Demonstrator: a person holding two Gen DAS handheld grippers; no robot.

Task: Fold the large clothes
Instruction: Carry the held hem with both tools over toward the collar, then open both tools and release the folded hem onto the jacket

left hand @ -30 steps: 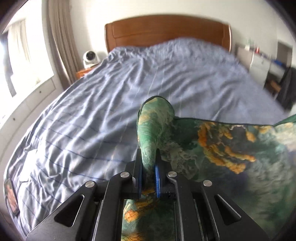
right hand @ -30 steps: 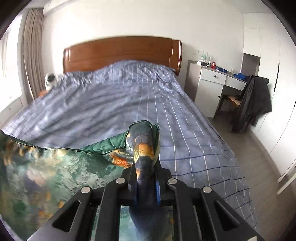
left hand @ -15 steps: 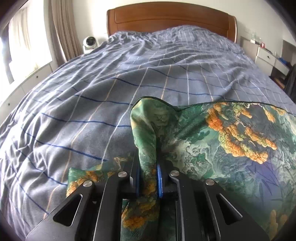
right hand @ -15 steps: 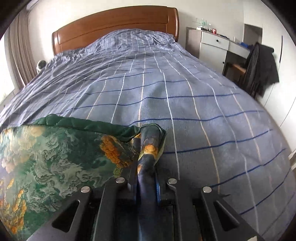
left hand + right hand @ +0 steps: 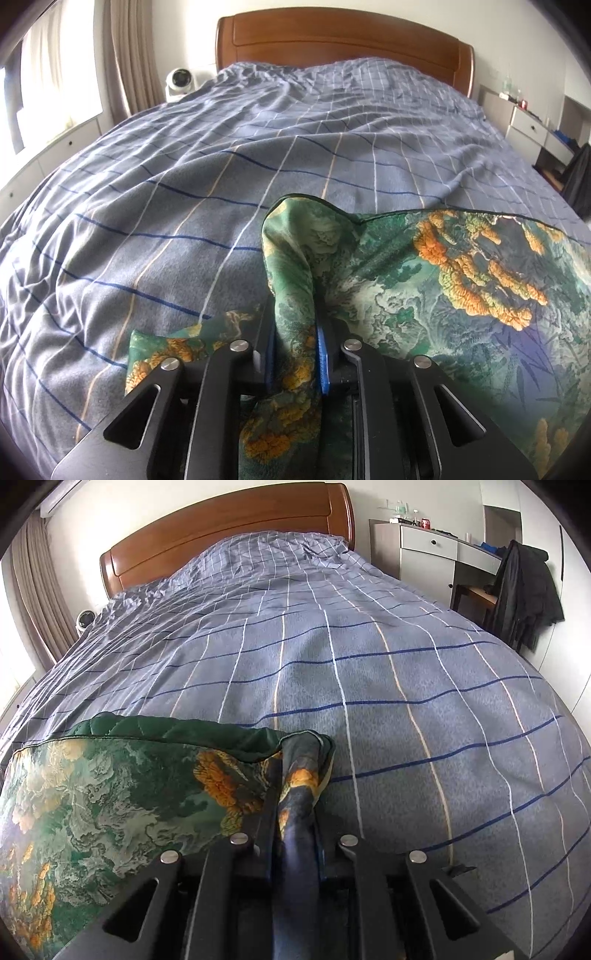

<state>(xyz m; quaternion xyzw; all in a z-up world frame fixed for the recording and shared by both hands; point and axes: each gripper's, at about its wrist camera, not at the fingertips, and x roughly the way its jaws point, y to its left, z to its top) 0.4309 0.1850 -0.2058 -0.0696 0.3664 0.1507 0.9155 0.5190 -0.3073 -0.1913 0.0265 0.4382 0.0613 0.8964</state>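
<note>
A large green garment with orange and pale printed patterns lies low over the blue checked bed cover. My left gripper is shut on a bunched corner of it, which sticks up between the fingers. My right gripper is shut on the opposite corner of the garment, whose dark green edge runs off to the left. A lower part of the garment lies flat on the bed at the left of my left gripper.
The bed cover runs back to a wooden headboard. A white round device and curtains stand at the left. A white desk and a chair with a dark jacket stand at the right.
Both grippers have come down and forward over the bed with the garment held between them. The garment's top edge now sits close to the bed cover.
</note>
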